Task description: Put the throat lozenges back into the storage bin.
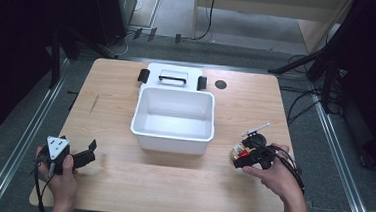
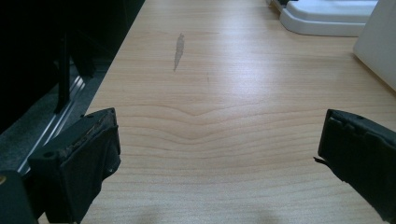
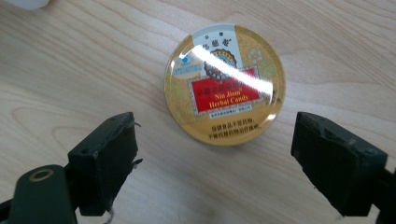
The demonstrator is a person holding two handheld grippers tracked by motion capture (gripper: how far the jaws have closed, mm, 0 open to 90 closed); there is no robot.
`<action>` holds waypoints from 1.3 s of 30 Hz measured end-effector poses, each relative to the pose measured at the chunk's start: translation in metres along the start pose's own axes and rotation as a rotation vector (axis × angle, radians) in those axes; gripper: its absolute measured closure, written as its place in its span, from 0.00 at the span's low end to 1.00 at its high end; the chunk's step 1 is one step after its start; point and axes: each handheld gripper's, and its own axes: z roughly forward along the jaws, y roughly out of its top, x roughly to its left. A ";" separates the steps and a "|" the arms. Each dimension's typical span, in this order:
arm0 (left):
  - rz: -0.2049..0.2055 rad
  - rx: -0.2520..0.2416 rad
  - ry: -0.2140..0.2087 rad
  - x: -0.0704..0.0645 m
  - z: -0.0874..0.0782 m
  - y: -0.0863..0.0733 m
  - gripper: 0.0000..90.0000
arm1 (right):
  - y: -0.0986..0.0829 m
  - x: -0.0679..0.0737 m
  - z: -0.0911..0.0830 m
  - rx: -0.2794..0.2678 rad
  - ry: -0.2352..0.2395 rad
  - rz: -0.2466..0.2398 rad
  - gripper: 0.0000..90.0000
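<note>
1. Surveying from the high view: a wooden desk [image 1: 127, 89] carries a white plastic bin [image 1: 173, 119], open and empty, at centre, with its lid [image 1: 173, 77] lying flat just behind it. The left tongs [image 1: 88, 155] rest near the desk's front left corner, well apart from the bin. The right tongs [image 1: 247, 151] sit at front right, over a round tin [image 1: 239, 150].
2. Left gripper view: jaws spread wide, nothing between them but bare desk; the bin's white wall [image 2: 380, 44] stands off to one side.
3. Right gripper view: jaws apart, not touching anything. The herbal candy tin [image 3: 224, 84] lies flat, label up, just ahead of the jaws and centred between them. Being round, it offers no long axis; the right hand is judged far nearer.
</note>
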 end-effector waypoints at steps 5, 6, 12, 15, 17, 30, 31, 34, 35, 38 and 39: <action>-0.001 0.001 0.002 0.000 0.000 0.000 0.00 | 0.007 -0.003 0.013 0.004 0.001 0.028 0.16; -0.002 0.001 0.002 0.000 0.000 0.000 0.00 | 0.008 -0.003 0.015 0.006 0.002 0.040 0.17; 0.003 0.004 0.002 -0.001 0.000 0.000 0.00 | 0.013 -0.004 0.028 0.030 0.010 0.073 0.16; 0.003 0.005 0.002 -0.001 0.001 0.000 0.00 | 0.015 -0.005 0.034 0.043 -0.006 0.085 0.16; 0.002 0.004 0.002 -0.001 0.001 0.000 0.00 | 0.016 -0.007 0.036 0.050 -0.007 0.107 0.16; -0.001 0.005 0.002 0.000 0.001 0.000 0.00 | 0.021 -0.010 0.042 0.043 0.002 0.184 0.22; -0.002 0.005 0.002 0.000 0.001 0.000 0.00 | 0.021 -0.011 0.042 0.039 0.003 0.188 0.23; -0.004 0.005 0.001 0.000 0.001 0.000 0.00 | 0.020 -0.012 0.041 0.037 -0.001 0.183 0.23; -0.004 0.006 0.000 0.000 0.001 0.000 0.00 | 0.020 -0.011 0.041 0.042 -0.002 0.181 0.23; -0.006 0.009 -0.001 0.001 0.001 0.000 0.00 | 0.020 -0.009 0.038 0.036 0.007 0.163 0.23; -0.006 0.009 -0.002 0.001 0.001 0.000 0.00 | 0.020 -0.008 0.036 0.035 0.011 0.161 0.23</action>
